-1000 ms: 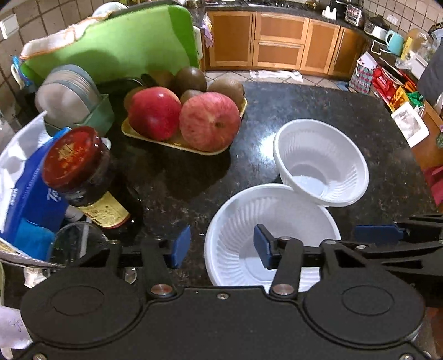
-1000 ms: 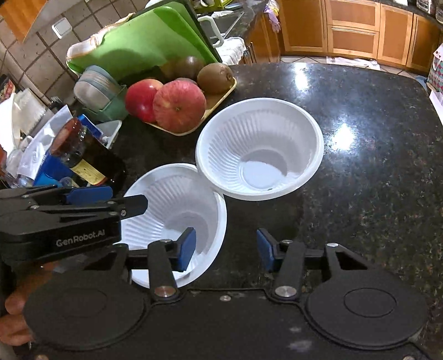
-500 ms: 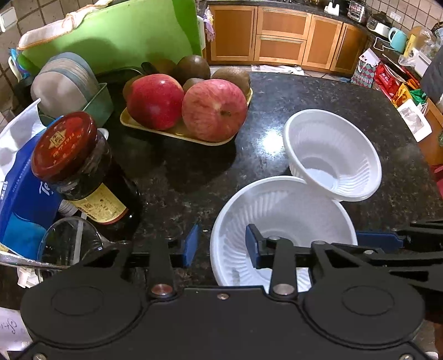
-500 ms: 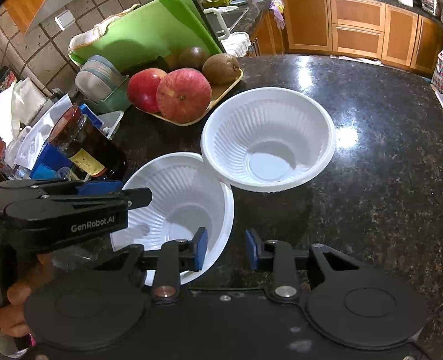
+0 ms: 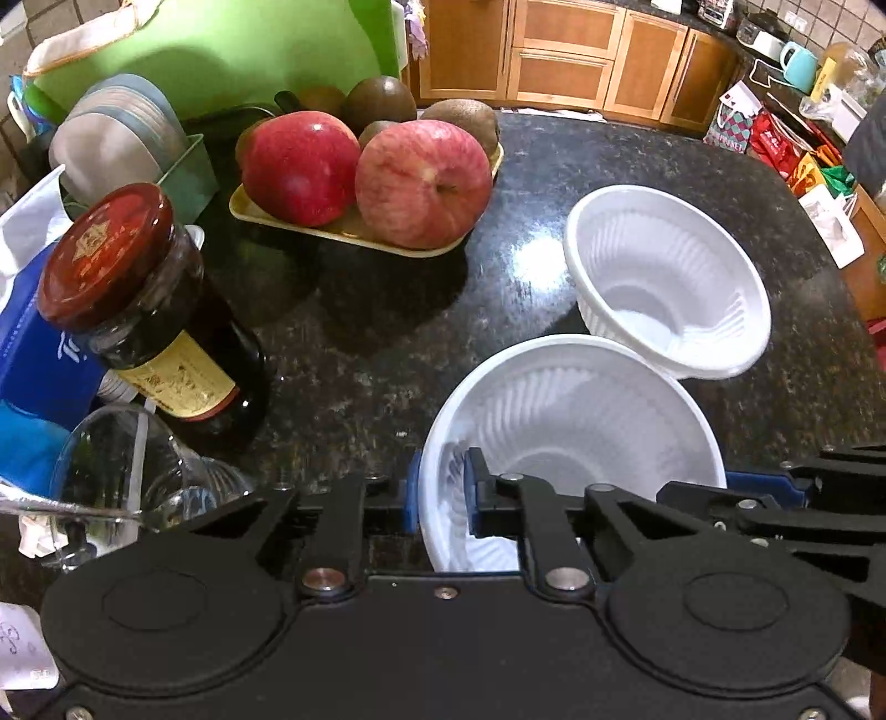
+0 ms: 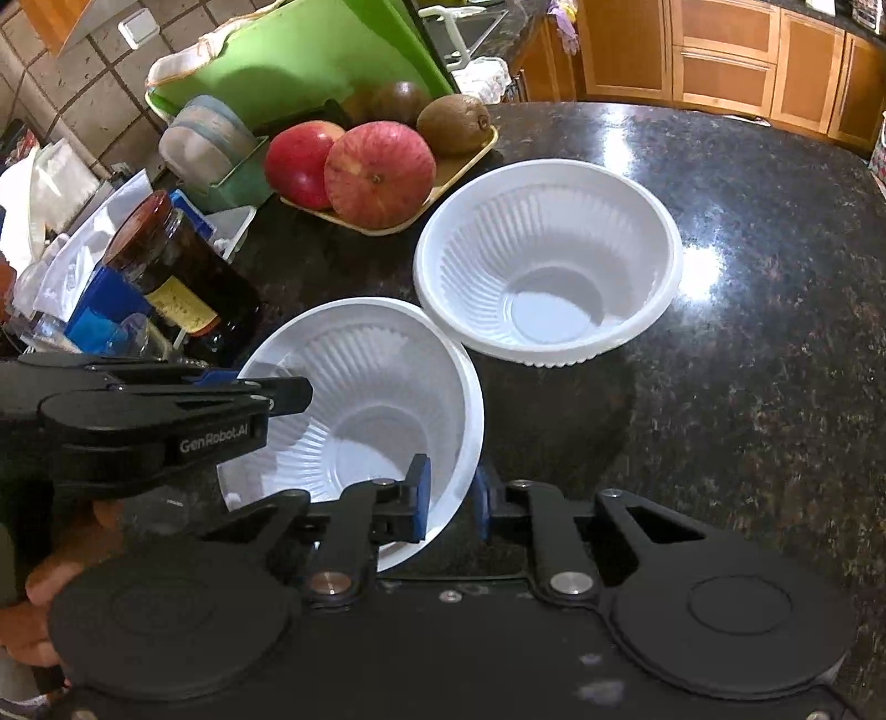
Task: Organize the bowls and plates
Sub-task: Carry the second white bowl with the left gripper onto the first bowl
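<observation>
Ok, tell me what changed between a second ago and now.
Both sets of jaws have just been closing on the near white bowl: the left gripper now pinches its left rim, the right gripper its right rim. The bowl has not left the counter. The far white bowl, fruit tray and jar stayed put.

Two white ribbed plastic bowls, the nearer bowl (image 6: 360,399) and the farther bowl (image 6: 548,260), sit on a black granite countertop (image 6: 747,332) speckled with brown and grey. A pale yellow foam tray (image 5: 354,227) carries two red apples streaked with yellow (image 5: 421,183) and brown fuzzy kiwis (image 5: 382,99), in front of a bright green cutting board (image 5: 221,50). The dark glass jar (image 5: 155,327) has a red lid with a gold emblem and a yellow label, and both black grippers have blue pads (image 6: 421,493).
</observation>
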### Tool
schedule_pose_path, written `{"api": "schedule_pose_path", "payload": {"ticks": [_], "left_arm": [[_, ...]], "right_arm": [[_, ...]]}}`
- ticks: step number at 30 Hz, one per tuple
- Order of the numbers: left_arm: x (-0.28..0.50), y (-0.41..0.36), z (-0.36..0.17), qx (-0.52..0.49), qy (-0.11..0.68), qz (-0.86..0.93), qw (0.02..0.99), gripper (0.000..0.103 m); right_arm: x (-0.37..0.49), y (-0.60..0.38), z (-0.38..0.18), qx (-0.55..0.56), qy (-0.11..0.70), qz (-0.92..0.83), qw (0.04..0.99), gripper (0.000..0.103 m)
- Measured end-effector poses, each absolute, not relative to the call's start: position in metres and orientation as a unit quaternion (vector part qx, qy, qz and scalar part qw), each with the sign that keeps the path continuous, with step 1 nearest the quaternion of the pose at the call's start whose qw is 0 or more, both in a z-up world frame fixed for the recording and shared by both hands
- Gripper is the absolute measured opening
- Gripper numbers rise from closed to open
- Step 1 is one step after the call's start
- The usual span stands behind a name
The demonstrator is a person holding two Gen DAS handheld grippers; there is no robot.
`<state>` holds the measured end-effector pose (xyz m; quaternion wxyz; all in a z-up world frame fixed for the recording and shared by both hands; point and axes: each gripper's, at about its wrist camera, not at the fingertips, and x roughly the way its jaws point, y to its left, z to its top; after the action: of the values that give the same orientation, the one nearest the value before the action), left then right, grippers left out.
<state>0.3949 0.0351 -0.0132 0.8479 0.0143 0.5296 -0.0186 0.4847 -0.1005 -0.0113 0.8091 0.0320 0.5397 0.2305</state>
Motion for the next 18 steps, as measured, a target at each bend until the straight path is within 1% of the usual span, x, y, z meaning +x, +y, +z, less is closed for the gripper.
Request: {"api": "schedule_pose_path", "payload": {"ticks": [10, 18], "left_arm": [[0.36, 0.038, -0.008, 0.029, 0.533, -0.014, 0.845, 0.02], [0.322, 0.044, 0.01, 0.02, 0.521, -0.01, 0.853, 0.02]], "right_arm": [[0.457, -0.093, -0.009, 0.016, 0.545, 0.249, 0.801, 0.018], [0.423, -0.094, 0.015, 0.013, 0.525, 0.266, 0.808, 0.018]]}}
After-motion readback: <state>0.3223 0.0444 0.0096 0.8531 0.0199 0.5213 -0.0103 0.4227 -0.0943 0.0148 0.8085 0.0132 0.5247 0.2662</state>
